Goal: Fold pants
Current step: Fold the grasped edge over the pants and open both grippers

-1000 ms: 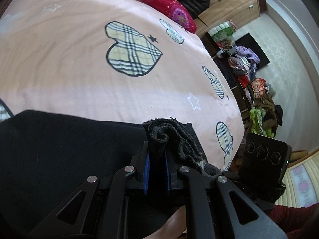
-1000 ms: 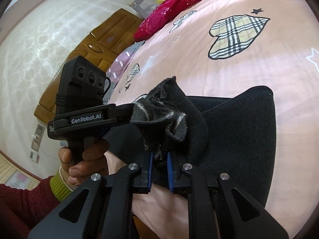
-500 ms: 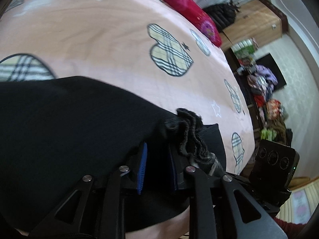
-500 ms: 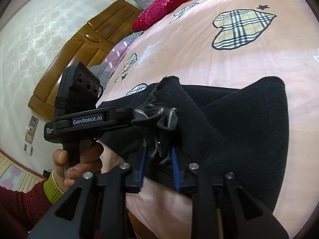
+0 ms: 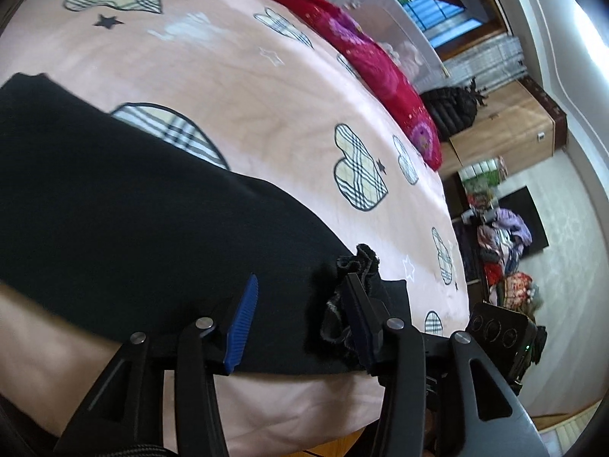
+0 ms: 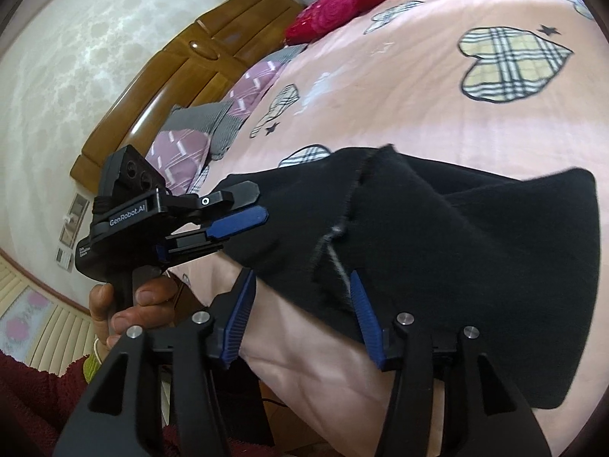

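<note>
The black pants (image 5: pixel 125 209) lie folded on the pink bedsheet (image 5: pixel 236 87) near the bed's front edge; they also show in the right wrist view (image 6: pixel 475 236). My left gripper (image 5: pixel 300 308) is open, its jaws wide apart over the pants' edge, with a frayed hem bunch (image 5: pixel 354 266) against its right finger. My right gripper (image 6: pixel 300 304) is open too, its blue pads either side of the frayed hem (image 6: pixel 335 236), which lies loose on the bed. The left gripper also shows in the right wrist view (image 6: pixel 243 213), open, beside the pants.
The sheet has plaid hearts (image 5: pixel 357 171) and stars. A red quilt (image 5: pixel 373 68) lies along the far side. Pillows (image 6: pixel 201 129) and a wooden headboard (image 6: pixel 198 61) are at the left. A wooden cabinet (image 5: pixel 506 125) and piled clothes (image 5: pixel 498 243) stand beyond the bed.
Both grippers have opened and let go of the bunched hems they held. The pants have dropped flat onto the bed, and both grippers have lowered toward the bed edge.
</note>
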The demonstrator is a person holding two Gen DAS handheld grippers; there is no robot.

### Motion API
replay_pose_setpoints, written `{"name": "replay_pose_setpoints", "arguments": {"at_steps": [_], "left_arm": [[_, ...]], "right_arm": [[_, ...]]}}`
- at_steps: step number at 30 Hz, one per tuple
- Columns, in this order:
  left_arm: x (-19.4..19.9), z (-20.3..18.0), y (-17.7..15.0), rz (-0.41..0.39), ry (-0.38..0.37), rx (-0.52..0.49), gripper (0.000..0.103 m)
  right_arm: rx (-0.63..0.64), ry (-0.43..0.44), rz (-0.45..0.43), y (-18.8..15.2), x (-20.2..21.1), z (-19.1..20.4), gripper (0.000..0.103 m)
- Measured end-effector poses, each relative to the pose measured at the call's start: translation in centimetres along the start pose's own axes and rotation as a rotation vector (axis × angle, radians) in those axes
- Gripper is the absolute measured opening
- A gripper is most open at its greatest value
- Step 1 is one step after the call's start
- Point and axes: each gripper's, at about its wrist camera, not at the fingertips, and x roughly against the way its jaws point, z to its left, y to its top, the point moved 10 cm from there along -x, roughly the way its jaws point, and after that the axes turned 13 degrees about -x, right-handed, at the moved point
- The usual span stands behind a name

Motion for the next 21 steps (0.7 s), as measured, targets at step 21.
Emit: {"name": "replay_pose_setpoints", "arguments": {"at_steps": [21], "left_arm": [[8.1,7.7,-4.4,-0.078,0.239,0.139,0.063]], "right_arm": [[0.137,0.008,0.072,2.3,-3.9,4.8,0.054]]}}
